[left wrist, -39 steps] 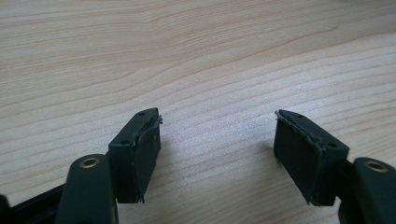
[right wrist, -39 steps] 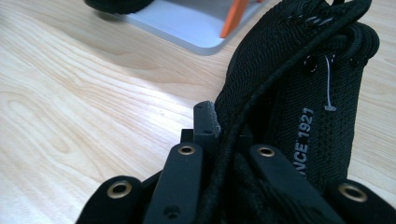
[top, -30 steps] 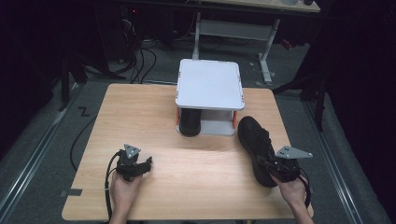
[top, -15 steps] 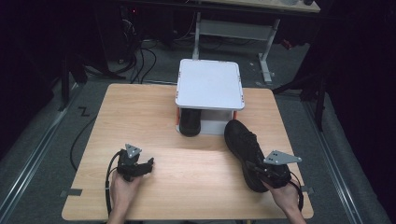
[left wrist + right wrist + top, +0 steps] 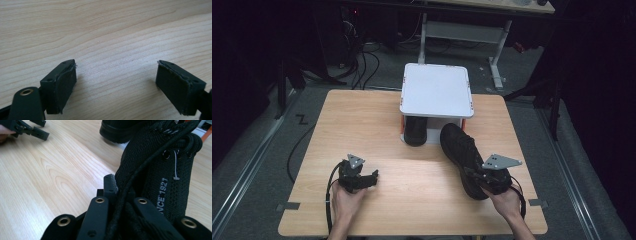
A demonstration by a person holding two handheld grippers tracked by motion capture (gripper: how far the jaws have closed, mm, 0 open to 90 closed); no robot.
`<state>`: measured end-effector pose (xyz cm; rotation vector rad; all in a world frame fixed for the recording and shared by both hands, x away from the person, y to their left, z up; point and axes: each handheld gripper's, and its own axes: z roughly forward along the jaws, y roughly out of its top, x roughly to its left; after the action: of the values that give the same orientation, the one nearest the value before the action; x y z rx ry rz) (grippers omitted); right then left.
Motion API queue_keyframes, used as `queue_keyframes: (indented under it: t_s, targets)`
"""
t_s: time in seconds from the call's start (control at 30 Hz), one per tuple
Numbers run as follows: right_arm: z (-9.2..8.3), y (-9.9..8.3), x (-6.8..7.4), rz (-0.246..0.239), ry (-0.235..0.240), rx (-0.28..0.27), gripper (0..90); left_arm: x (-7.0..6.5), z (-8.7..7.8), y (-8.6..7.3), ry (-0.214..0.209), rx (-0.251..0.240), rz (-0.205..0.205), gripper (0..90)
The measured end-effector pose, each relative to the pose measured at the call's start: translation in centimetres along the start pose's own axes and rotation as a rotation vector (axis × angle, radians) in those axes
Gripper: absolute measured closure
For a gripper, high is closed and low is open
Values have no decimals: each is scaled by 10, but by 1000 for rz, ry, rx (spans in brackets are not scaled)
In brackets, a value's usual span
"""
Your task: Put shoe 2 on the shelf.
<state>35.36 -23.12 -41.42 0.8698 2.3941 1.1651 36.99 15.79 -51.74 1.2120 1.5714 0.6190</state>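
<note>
Shifted toward tabletop centre: black shoe (image 5: 464, 157), clamped by right hand-held gripper (image 5: 479, 176); left hand-held gripper (image 5: 371, 176) has just opened, empty. Second shoe (image 5: 415, 131) already under shelf (image 5: 436, 90); this one unstowed.

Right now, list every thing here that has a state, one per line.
Left gripper: jaws just opened wide, nothing between them.
Right gripper: shut on the black shoe.
Black shoe: gripped at its collar, toe toward the rack.
Second shoe: under the white rack.
</note>
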Motion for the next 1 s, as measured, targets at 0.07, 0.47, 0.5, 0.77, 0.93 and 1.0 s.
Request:
queue_keyframes:
  t_s: [0.07, 0.47, 0.5, 0.77, 0.93, 1.0]
  targets:
    - [3, 4, 0, -2, 2, -1, 870, -1, 0, 0, -8, 3, -1, 199]
    - [33, 27, -1, 11, -35, 28, 870, -14, 2, 15, -41, 11, -21, 227]
    - [36, 30, -2, 15, -37, 32, 870, -16, 3, 17, -49, 14, -20, 226]
    - [58, 39, -9, 45, -53, 49, 870, -38, 7, 37, -108, 14, 3, 191]
    - [70, 39, -16, 66, -75, 67, 869, -53, 10, 57, -139, 0, 8, 192]
    - [74, 38, -17, 72, -83, 76, 869, -60, 11, 66, -153, -13, 13, 193]
